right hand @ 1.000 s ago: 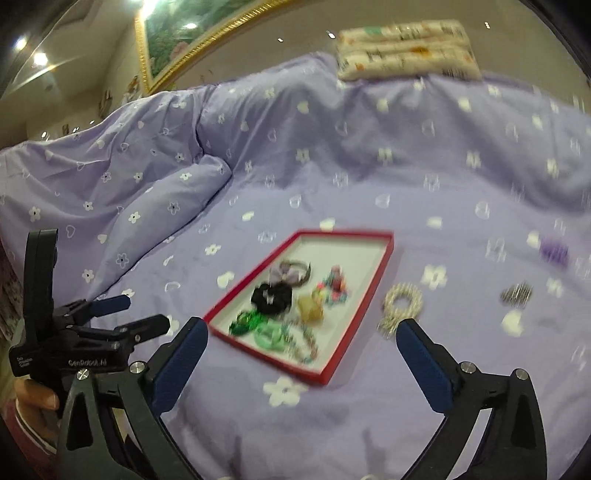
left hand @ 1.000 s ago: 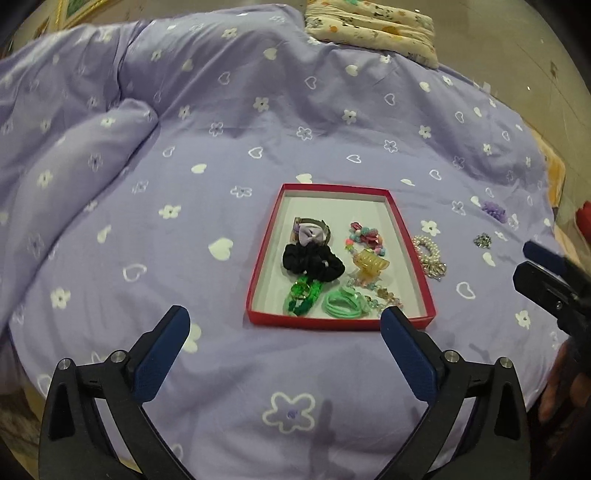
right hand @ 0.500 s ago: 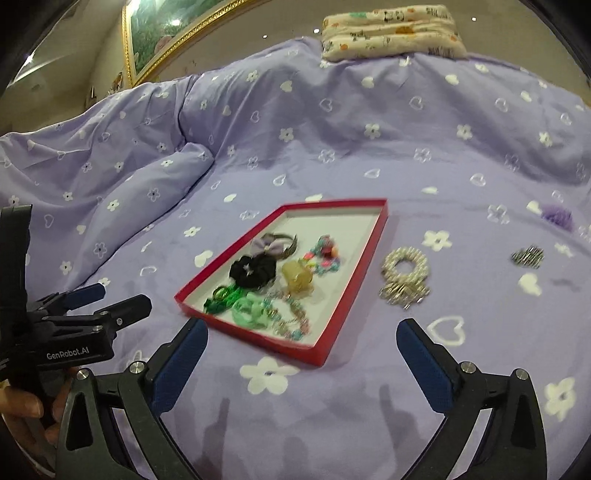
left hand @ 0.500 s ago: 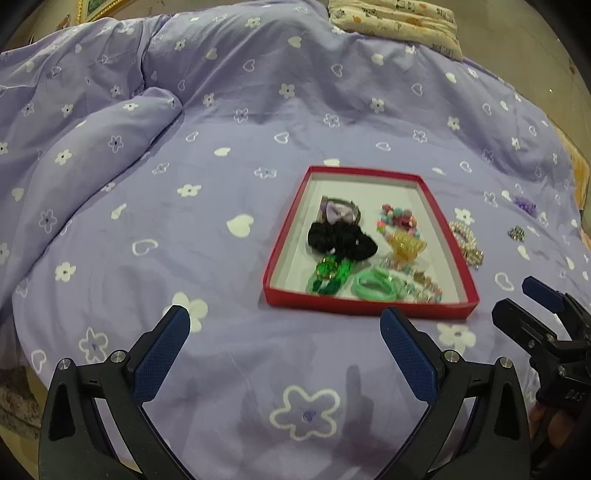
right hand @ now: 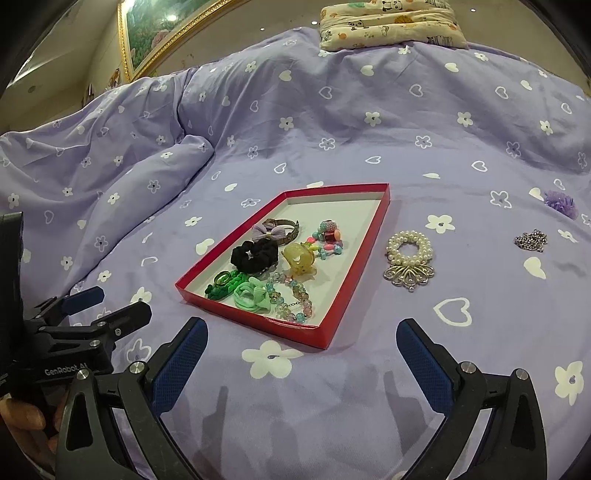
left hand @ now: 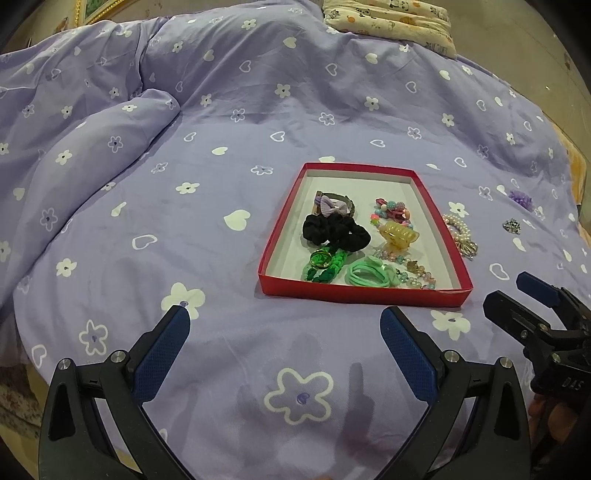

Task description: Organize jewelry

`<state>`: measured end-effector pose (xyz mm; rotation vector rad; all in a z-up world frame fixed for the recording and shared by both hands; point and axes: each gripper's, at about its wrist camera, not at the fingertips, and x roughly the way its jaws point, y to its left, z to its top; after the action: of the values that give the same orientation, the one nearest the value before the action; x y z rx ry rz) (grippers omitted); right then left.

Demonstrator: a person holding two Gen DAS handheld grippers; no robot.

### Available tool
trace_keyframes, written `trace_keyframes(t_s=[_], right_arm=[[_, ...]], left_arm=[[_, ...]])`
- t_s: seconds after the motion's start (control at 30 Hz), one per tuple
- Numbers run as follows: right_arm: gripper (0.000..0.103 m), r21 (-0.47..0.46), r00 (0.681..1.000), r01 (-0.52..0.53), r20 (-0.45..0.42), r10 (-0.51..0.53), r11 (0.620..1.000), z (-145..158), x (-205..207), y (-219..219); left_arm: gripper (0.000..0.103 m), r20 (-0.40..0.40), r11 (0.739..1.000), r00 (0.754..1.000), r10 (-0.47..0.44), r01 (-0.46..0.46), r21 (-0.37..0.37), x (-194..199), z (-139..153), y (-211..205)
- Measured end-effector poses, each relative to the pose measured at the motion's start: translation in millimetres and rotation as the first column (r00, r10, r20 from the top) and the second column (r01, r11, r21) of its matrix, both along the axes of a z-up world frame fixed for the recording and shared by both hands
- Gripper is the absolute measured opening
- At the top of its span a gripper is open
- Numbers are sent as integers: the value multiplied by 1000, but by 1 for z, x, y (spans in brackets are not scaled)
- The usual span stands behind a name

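Note:
A red tray (left hand: 362, 293) (right hand: 384, 206) lies on the purple bedspread and holds several hair ties, clips and bead strings. A pearl bracelet (right hand: 409, 249) (left hand: 460, 230) lies on the bedspread just right of the tray. A silver chain (right hand: 532, 240) (left hand: 512, 226) and a purple flower piece (right hand: 560, 201) (left hand: 521, 199) lie farther right. My left gripper (left hand: 284, 321) is open and empty, in front of the tray. My right gripper (right hand: 301, 330) is open and empty, in front of the tray's near right corner.
A bunched fold of duvet (left hand: 92, 147) rises at the left. A patterned pillow (right hand: 388, 26) lies at the far end of the bed. A gold-framed picture (right hand: 155, 33) hangs on the back wall. The bed's edge runs along the right (left hand: 576, 166).
Both grippers have drawn back toward me and shifted left, so the tray sits farther off and more to the right in the left view. Nothing on the bed has moved.

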<state>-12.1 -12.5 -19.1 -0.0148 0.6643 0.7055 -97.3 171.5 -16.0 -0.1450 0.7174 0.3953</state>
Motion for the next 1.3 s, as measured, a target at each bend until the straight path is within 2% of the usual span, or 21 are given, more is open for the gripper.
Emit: trace_keyframes(t_s=[1.3], right_arm=[[103,16,1000,2,-6,-2,1000,3,-5,-2]], left_arm=[[103,15,1000,1000,-21,21,-8,-3,7,-5]])
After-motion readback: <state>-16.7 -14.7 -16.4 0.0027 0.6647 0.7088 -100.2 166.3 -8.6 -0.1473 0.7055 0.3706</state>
